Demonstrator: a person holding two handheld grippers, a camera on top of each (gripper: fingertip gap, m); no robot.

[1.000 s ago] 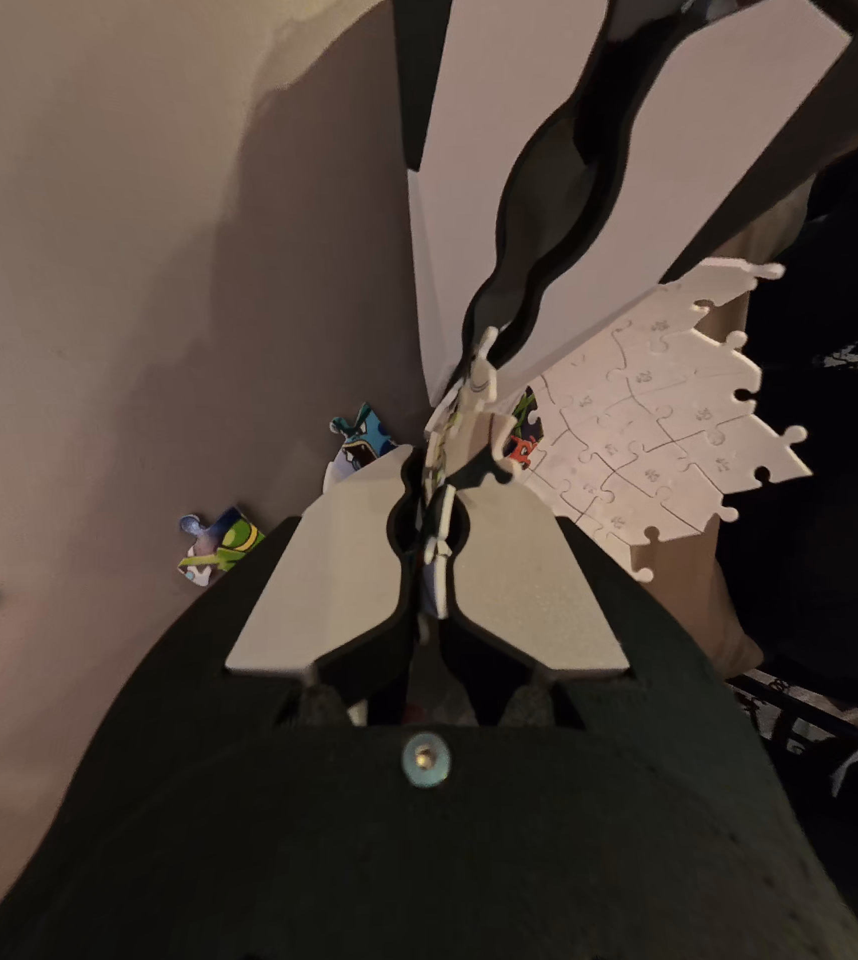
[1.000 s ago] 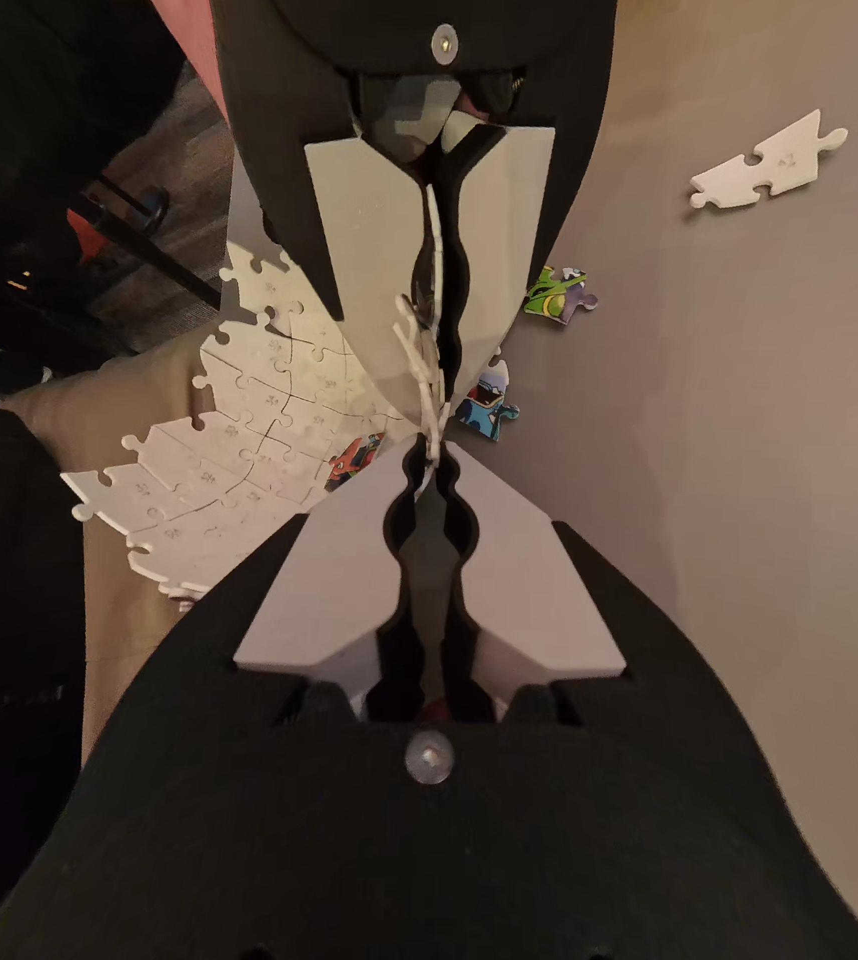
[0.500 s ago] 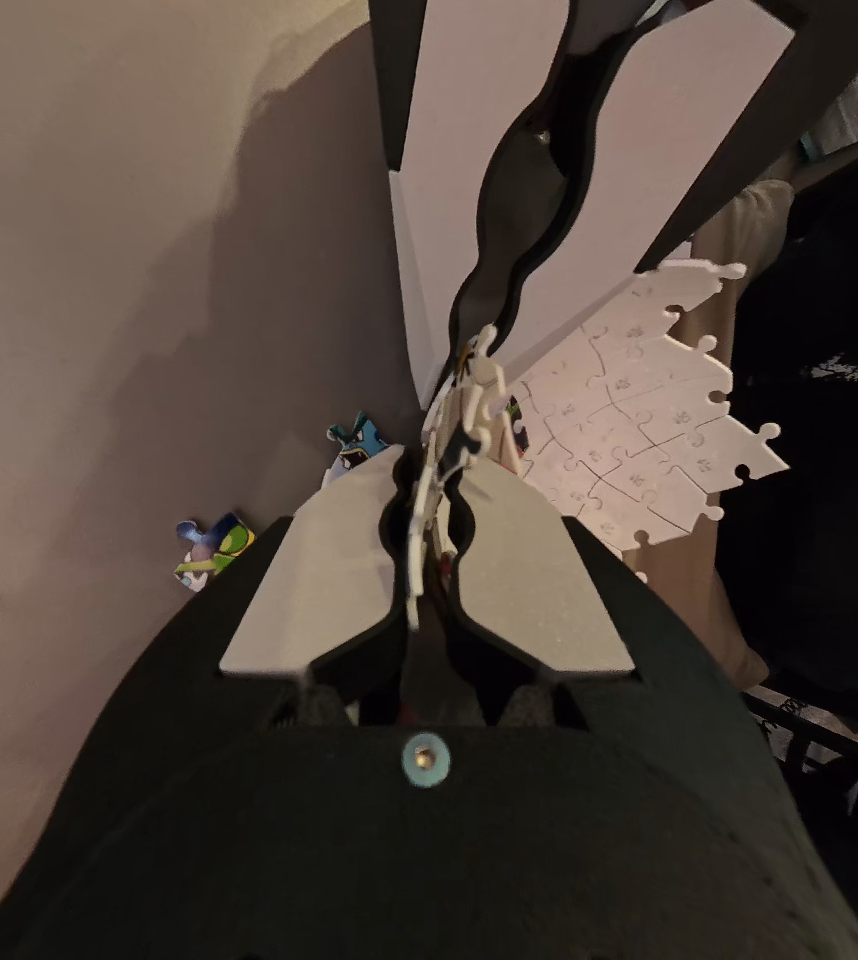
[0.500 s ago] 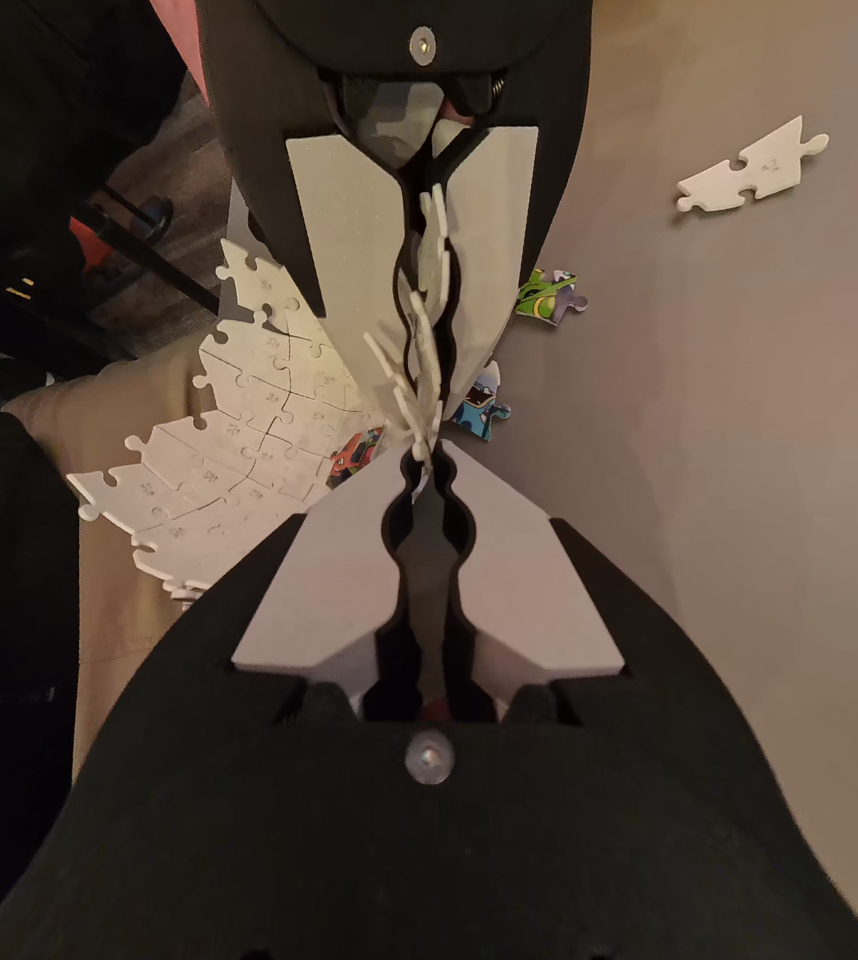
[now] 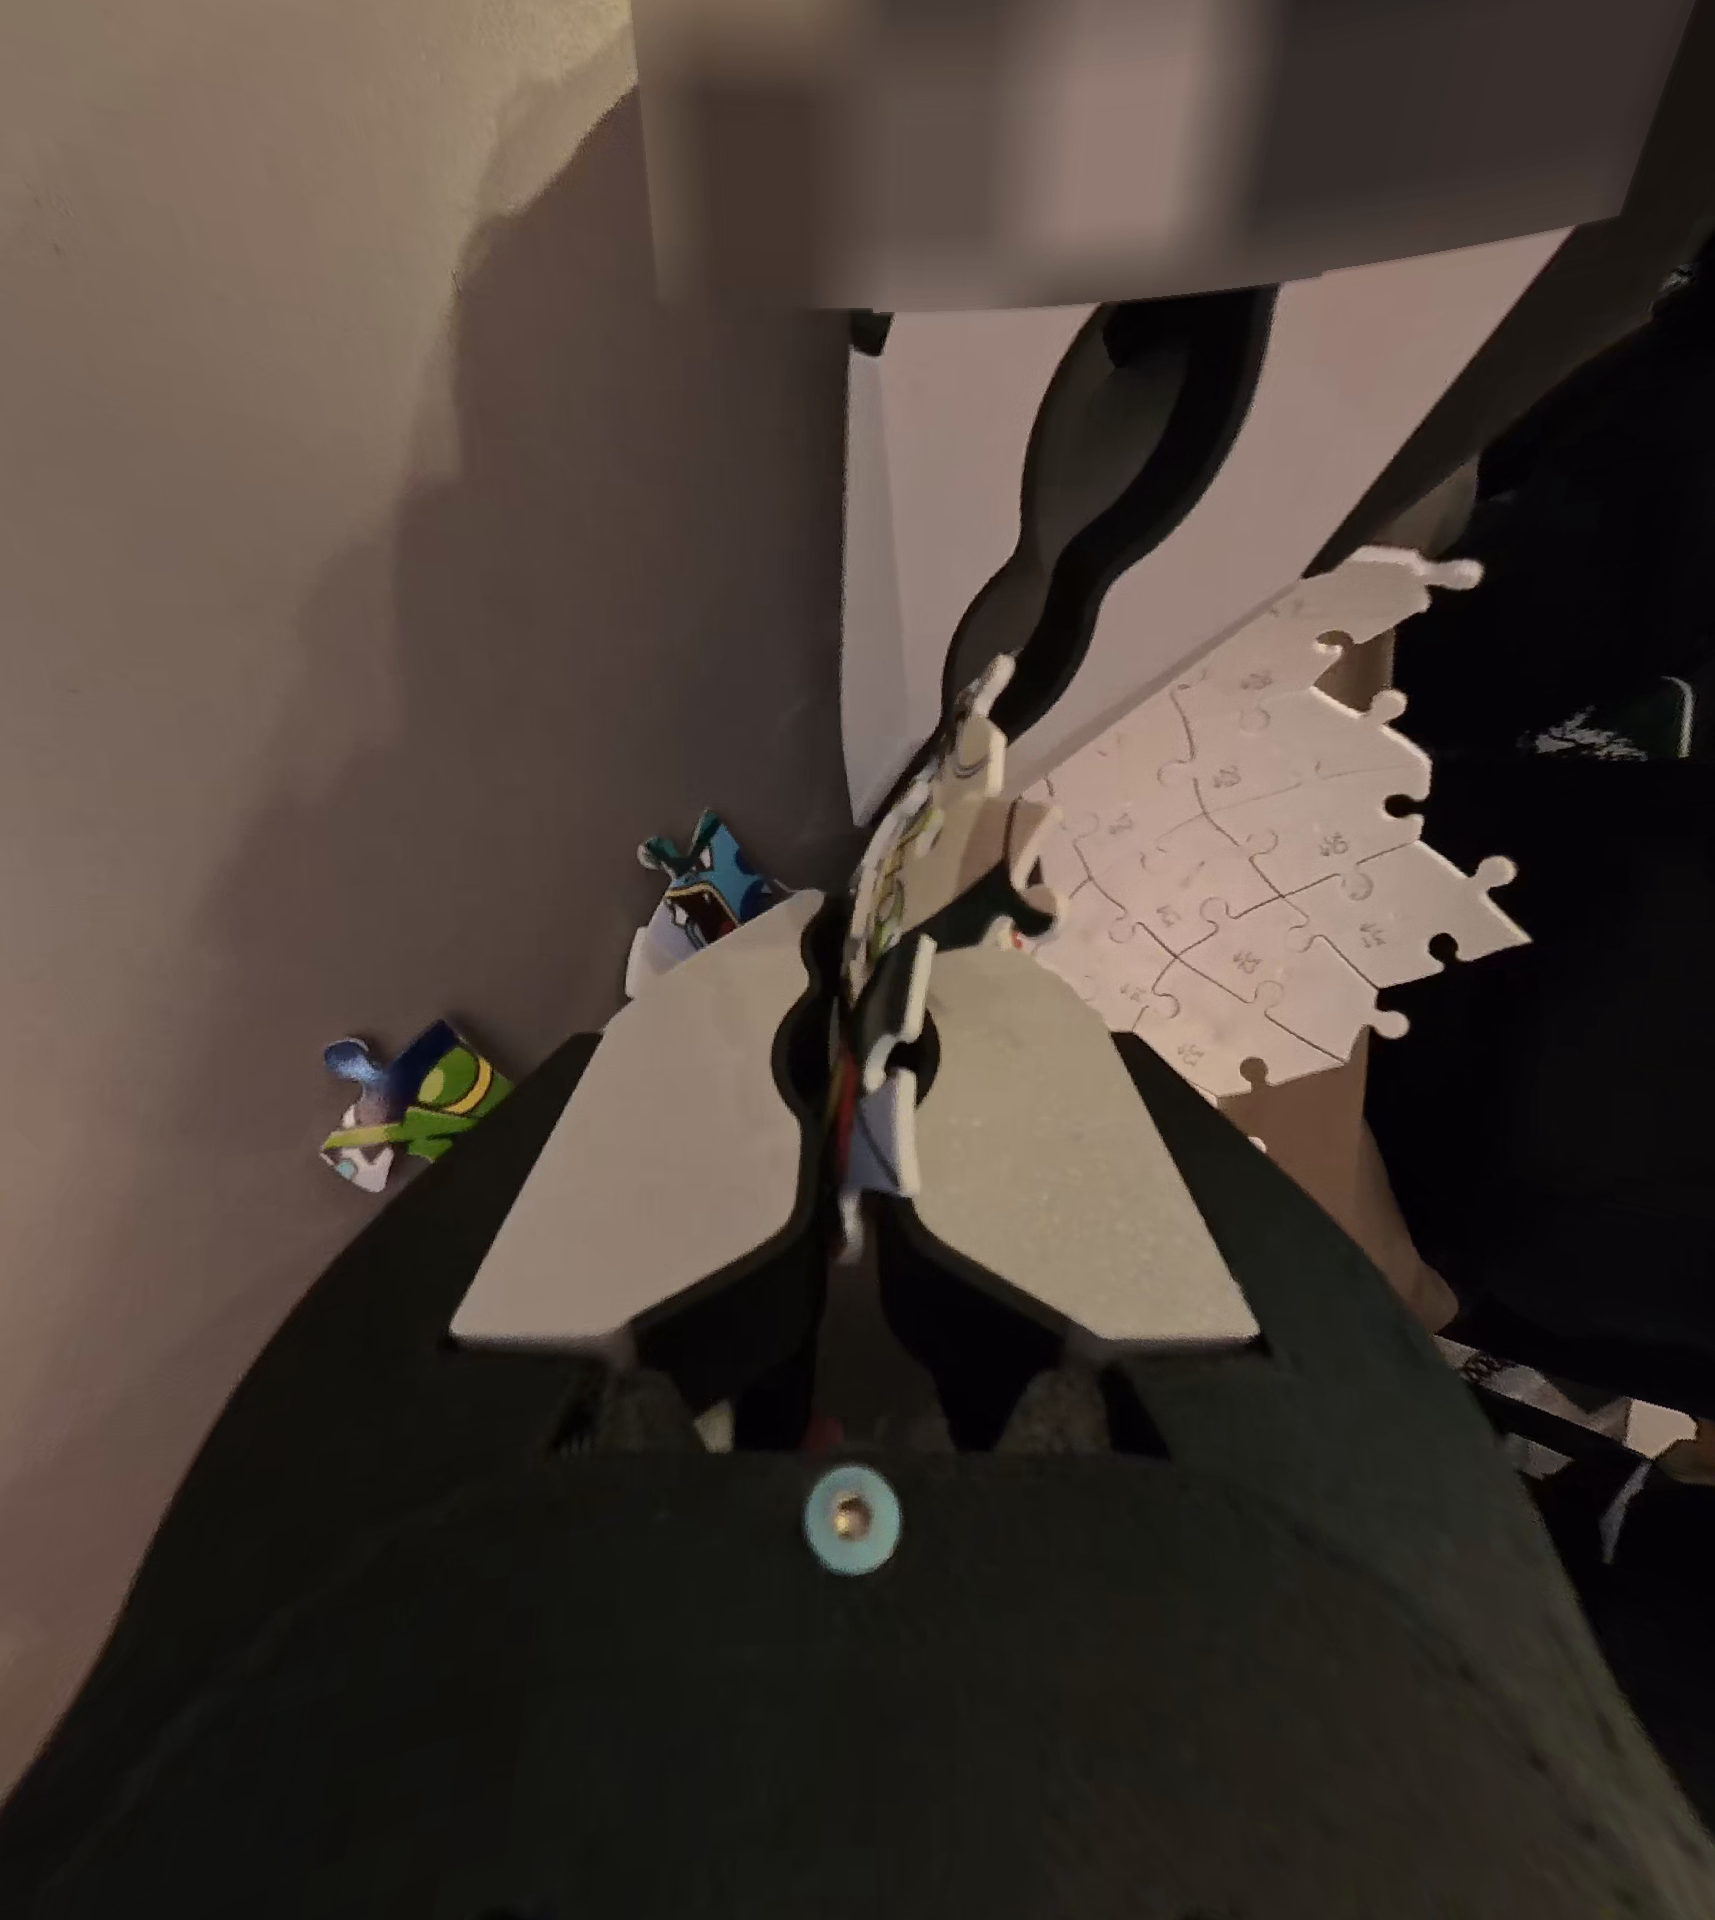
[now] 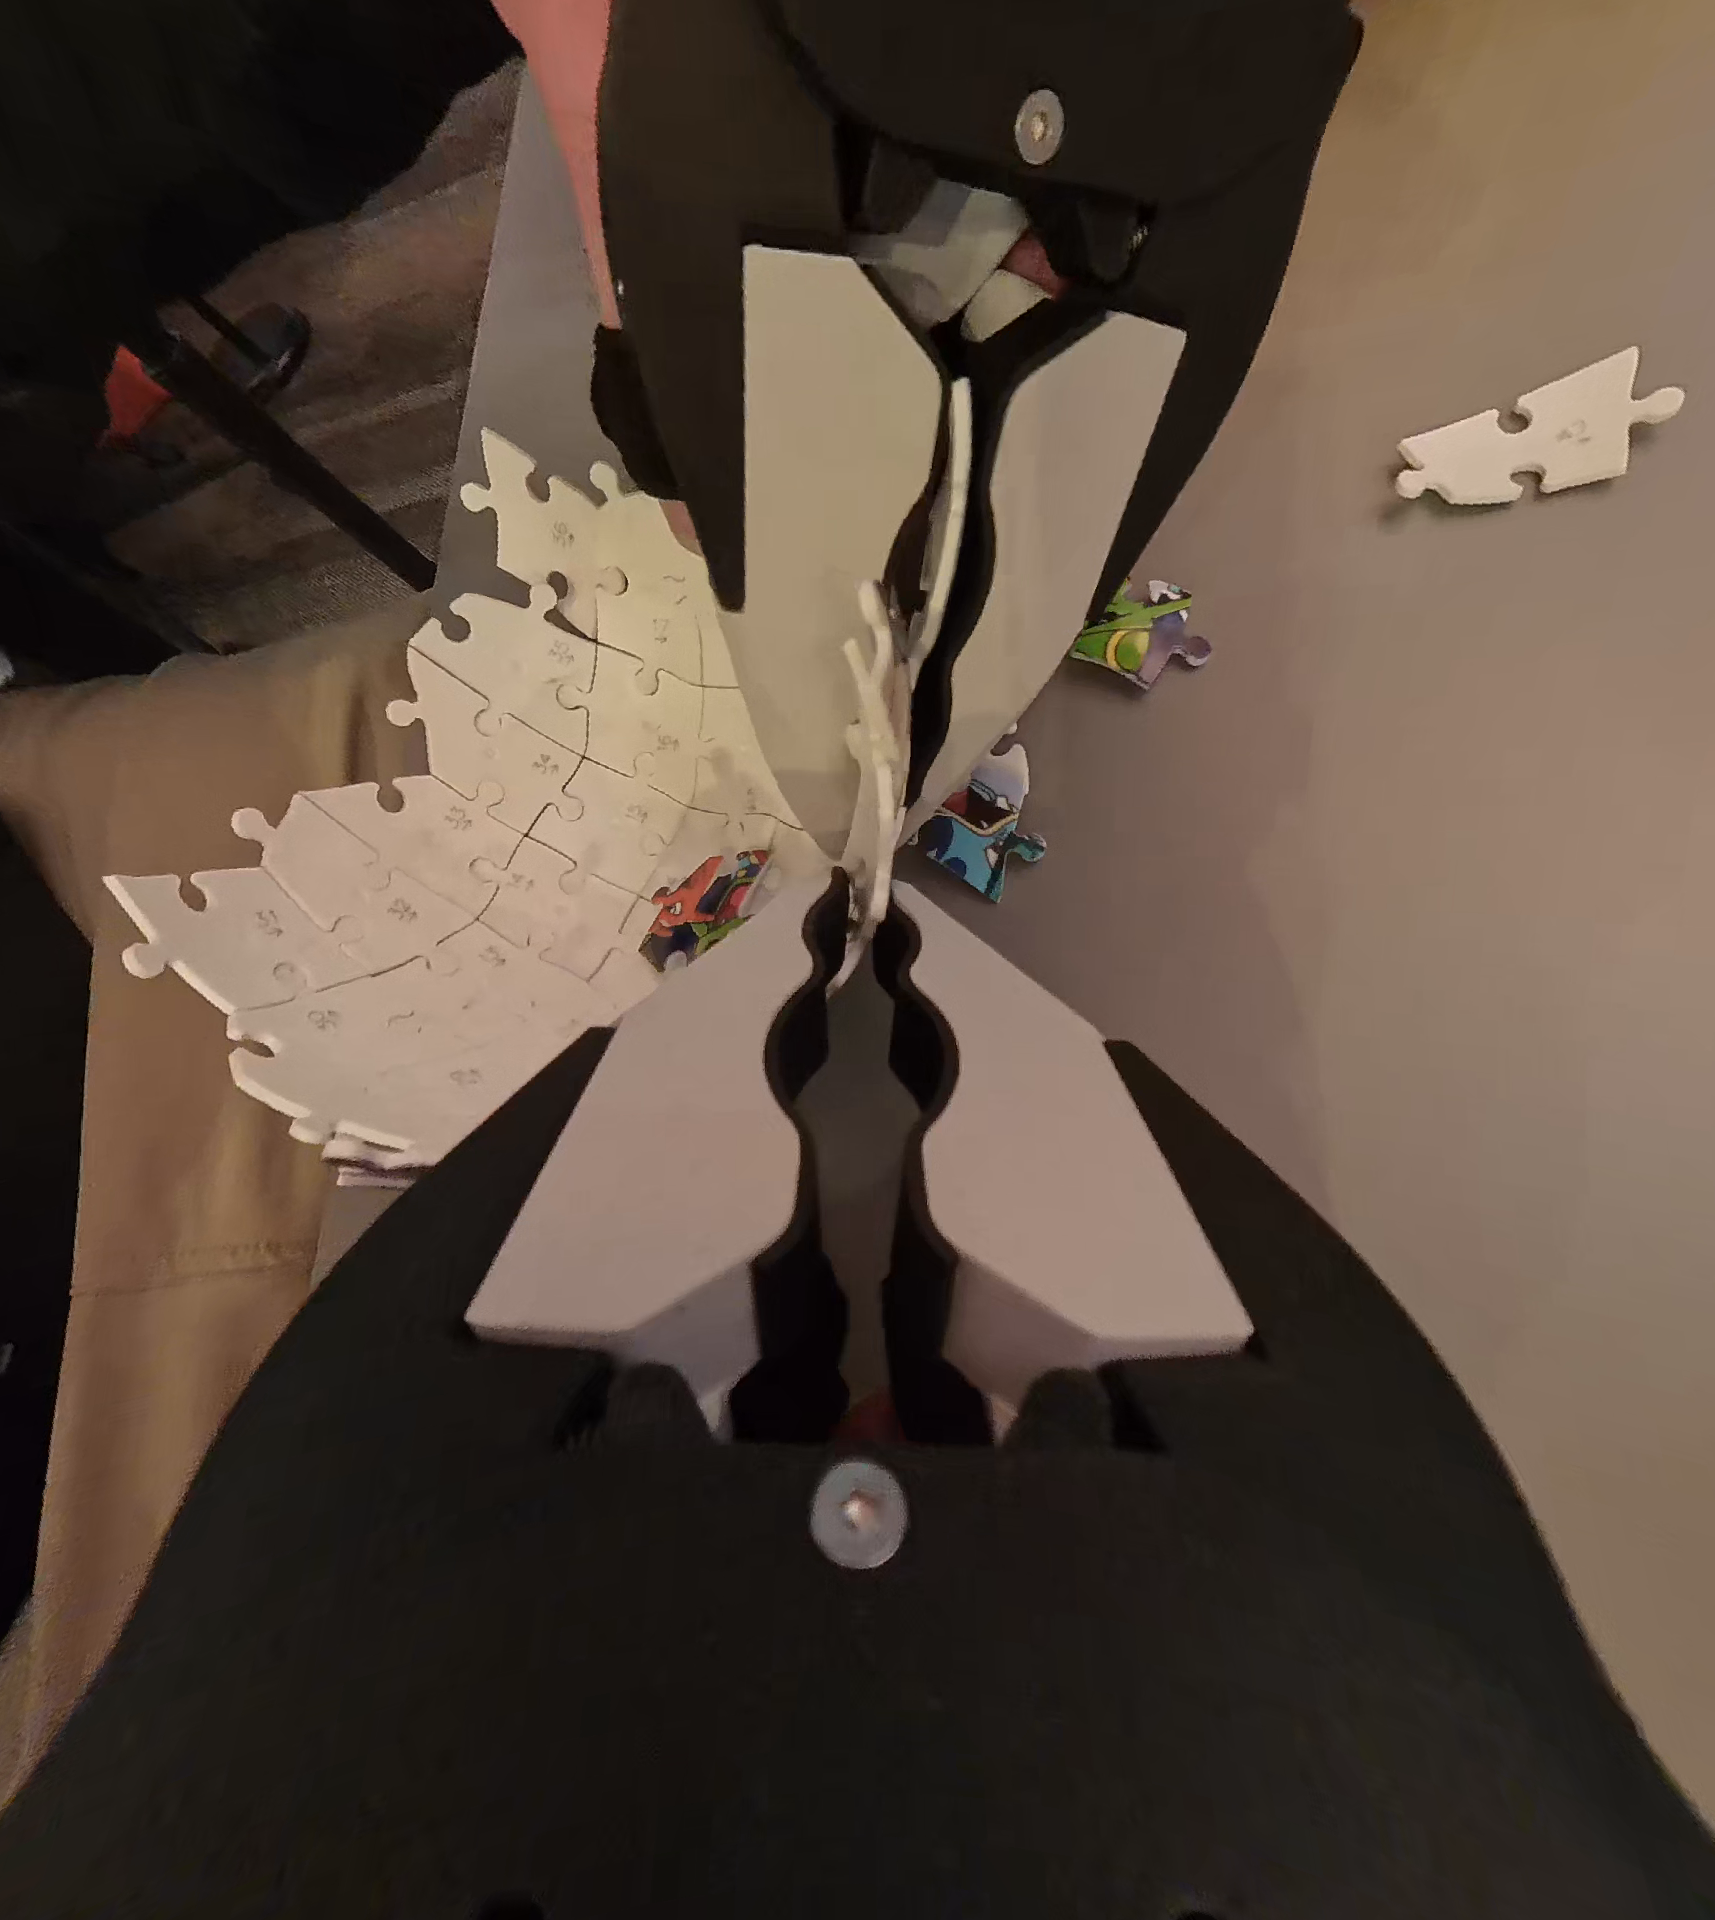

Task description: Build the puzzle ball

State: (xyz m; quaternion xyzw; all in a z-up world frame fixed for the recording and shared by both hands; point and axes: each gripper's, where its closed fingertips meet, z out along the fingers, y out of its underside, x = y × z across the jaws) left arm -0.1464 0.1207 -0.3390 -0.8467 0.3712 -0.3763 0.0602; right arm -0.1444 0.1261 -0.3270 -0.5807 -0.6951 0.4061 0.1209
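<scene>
My left gripper (image 5: 837,920) is shut on a short strip of joined puzzle pieces (image 5: 889,1049), seen edge-on. My right gripper (image 6: 858,899) faces it tip to tip and is shut on the far end of the white pieces (image 6: 874,727). Each gripper shows in the other's view: the right (image 5: 972,717) and the left (image 6: 900,800). I cannot tell where the two held parts join. The curved, partly built shell of the puzzle ball (image 6: 479,852), white side up, lies just beside the grippers and also shows in the left wrist view (image 5: 1279,862).
On the grey table (image 6: 1455,1039) lie a blue piece (image 6: 988,831), a green piece (image 6: 1139,634) and a white joined pair (image 6: 1539,431). A red printed piece (image 6: 707,904) sits at the shell's edge. Beige cloth (image 6: 157,1143) and dark chair parts lie past the table edge. Only a small space, under 4 cm, lies between the two pairs of fingers.
The pieces between the two grippers splayed apart half a second ago and now lie closer in line. The left gripper has come nearer and tilted in the right wrist view.
</scene>
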